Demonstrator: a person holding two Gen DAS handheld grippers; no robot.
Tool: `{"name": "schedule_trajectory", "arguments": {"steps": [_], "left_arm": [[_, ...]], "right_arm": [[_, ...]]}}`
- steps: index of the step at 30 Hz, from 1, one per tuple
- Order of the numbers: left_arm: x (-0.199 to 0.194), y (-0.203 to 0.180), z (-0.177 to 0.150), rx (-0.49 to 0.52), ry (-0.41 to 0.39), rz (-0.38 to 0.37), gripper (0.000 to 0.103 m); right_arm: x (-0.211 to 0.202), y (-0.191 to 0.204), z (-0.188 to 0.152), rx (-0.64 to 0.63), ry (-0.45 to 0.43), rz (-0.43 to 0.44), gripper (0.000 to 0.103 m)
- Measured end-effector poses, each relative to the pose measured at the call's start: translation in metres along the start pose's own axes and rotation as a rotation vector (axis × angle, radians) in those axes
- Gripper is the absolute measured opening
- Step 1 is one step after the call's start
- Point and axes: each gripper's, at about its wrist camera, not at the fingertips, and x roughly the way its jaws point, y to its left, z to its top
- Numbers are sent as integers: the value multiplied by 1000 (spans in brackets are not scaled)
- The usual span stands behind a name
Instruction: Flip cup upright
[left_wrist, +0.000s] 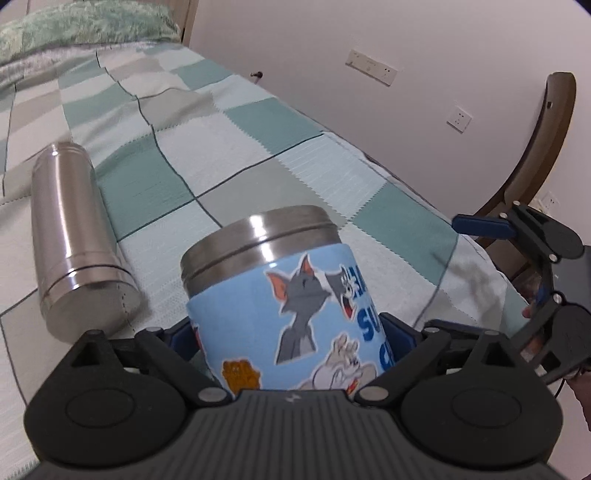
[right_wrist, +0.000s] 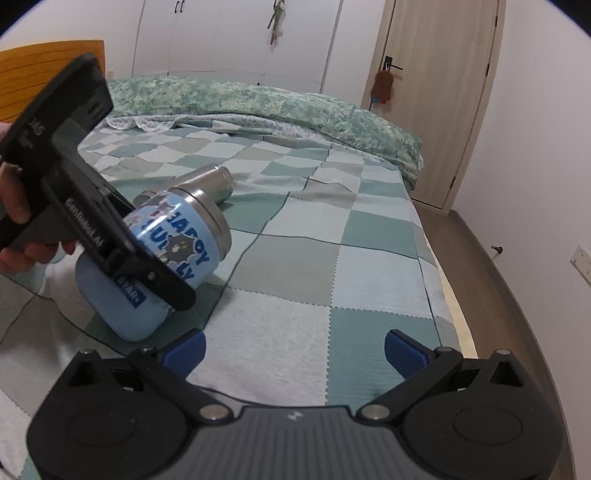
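Observation:
The cup (left_wrist: 288, 306) is a steel mug in a light blue cartoon sleeve. My left gripper (left_wrist: 291, 332) is shut on its body, steel rim pointing away from the camera. In the right wrist view the cup (right_wrist: 173, 254) is tilted, its blue bottom low near the quilt and its steel rim up to the right, with the left gripper (right_wrist: 144, 266) clamped across it. My right gripper (right_wrist: 293, 350) is open and empty, low over the quilt to the right of the cup. It also shows at the right edge of the left wrist view (left_wrist: 517, 266).
A steel flask (left_wrist: 74, 240) lies on its side on the checked quilt (left_wrist: 240, 147), just behind the cup (right_wrist: 207, 181). A green duvet (right_wrist: 258, 99) is piled at the head of the bed. The bed edge (right_wrist: 443, 288) and floor lie to the right.

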Motion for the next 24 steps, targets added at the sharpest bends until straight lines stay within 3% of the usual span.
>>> {"name": "schedule_trajectory", "arguments": {"steps": [12,24], "left_arm": [[-41,-49,-29,35,-107,44,86],[-101,-98,-67,1,-185,130,86]], "right_arm": [[-39,8,0,31,-52,17,103],[-91,30,-6,22,-122,87,103]]}}
